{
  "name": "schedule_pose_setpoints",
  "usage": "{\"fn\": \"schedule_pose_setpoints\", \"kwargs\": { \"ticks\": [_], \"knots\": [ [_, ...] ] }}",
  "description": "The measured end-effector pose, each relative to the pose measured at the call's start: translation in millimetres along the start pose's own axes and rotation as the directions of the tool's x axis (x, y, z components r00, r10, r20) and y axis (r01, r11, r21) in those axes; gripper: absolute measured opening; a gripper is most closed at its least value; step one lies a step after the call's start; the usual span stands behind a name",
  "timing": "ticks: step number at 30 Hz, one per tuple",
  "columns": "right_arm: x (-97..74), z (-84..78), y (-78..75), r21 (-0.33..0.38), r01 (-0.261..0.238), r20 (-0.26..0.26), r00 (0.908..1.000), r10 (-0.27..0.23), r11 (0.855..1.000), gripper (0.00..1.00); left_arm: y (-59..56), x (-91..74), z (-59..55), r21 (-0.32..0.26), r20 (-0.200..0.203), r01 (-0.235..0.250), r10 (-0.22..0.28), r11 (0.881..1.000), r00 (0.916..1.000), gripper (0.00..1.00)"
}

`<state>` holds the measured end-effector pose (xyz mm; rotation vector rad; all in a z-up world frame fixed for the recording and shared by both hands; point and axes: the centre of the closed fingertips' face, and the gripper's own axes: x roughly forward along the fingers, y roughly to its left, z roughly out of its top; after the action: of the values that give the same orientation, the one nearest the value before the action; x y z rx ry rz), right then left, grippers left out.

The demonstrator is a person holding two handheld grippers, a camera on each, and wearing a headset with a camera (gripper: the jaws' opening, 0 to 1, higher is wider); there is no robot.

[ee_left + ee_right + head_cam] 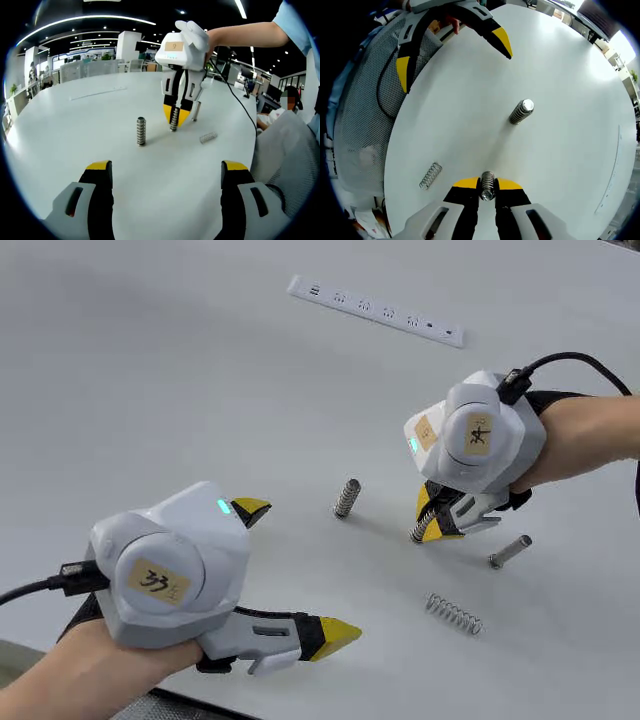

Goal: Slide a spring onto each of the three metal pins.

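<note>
A metal pin wearing a spring (346, 498) (141, 131) (521, 111) stands upright on the white table. My right gripper (440, 523) (174, 116) (487, 186) points down, shut on a second spring (487, 181) that stands upright on the table; whether a pin runs through it I cannot tell. A bare metal pin (510, 551) (196, 111) stands just beyond that gripper. A loose spring (453, 613) (208, 136) (430, 175) lies flat nearby. My left gripper (295, 570) (165, 170) hangs open, apart from everything, with nothing between its yellow tips.
A white power strip (375, 310) (97, 92) lies at the table's far side. A black cable (575, 362) runs from the right gripper. A mesh chair back (375, 100) and the table's near edge lie behind the left gripper.
</note>
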<state>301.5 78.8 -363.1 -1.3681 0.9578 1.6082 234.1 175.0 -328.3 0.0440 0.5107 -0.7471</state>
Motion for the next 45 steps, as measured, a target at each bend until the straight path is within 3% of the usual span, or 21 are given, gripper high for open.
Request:
{"fn": "schedule_pose_setpoints", "kwargs": {
  "ticks": [3, 12, 16, 25, 29, 36, 42, 45],
  "knots": [
    [0.9, 0.1, -0.6, 0.023, -0.002, 0.009, 1.0000, 0.002, 1.000, 0.09, -0.3, -0.6, -0.2, -0.001, -0.002, -0.001, 0.001, 1.000, 1.0000, 0.88],
    [1.0, 4.1, -2.7, 0.073, 0.000, 0.046, 0.9989, -0.004, 0.997, 0.33, -0.2, -2.0, -0.9, 0.000, -0.005, -0.003, 0.003, 1.000, 1.0000, 0.88],
    [-0.2, 3.9, -1.0, 0.081, 0.006, 0.059, 0.9982, -0.011, 0.997, 0.52, -0.5, -2.2, 0.4, 0.004, -0.005, -0.001, 0.001, 1.000, 1.0000, 0.88],
    [-5.9, 9.5, 6.1, 0.132, 0.019, 0.147, 0.9883, -0.039, 0.991, 0.92, -1.7, -3.6, 4.9, 0.020, -0.007, 0.006, -0.006, 1.000, 1.0000, 0.88],
    [-7.8, 8.9, 6.8, 0.153, 0.031, 0.167, 0.9843, -0.057, 0.988, 0.99, -2.2, -4.6, 6.2, 0.025, -0.010, 0.008, -0.008, 1.000, 0.9999, 0.88],
    [-15.0, 6.4, 13.3, 0.186, 0.050, 0.197, 0.9764, -0.087, 0.981, 0.99, -4.0, -6.7, 9.6, 0.037, -0.013, 0.011, -0.011, 0.999, 0.9999, 0.88],
    [-25.4, 1.0, 17.6, 0.205, 0.095, 0.216, 0.9662, -0.140, 0.974, 0.99, -5.3, -7.5, 11.6, 0.051, -0.022, 0.015, -0.014, 0.999, 0.9997, 0.88],
    [-30.1, -0.1, 22.6, 0.229, 0.108, 0.240, 0.9569, -0.163, 0.967, 0.99, -6.3, -6.9, 11.9, 0.058, -0.028, 0.019, -0.018, 0.998, 0.9995, 0.88]
  ]
}}
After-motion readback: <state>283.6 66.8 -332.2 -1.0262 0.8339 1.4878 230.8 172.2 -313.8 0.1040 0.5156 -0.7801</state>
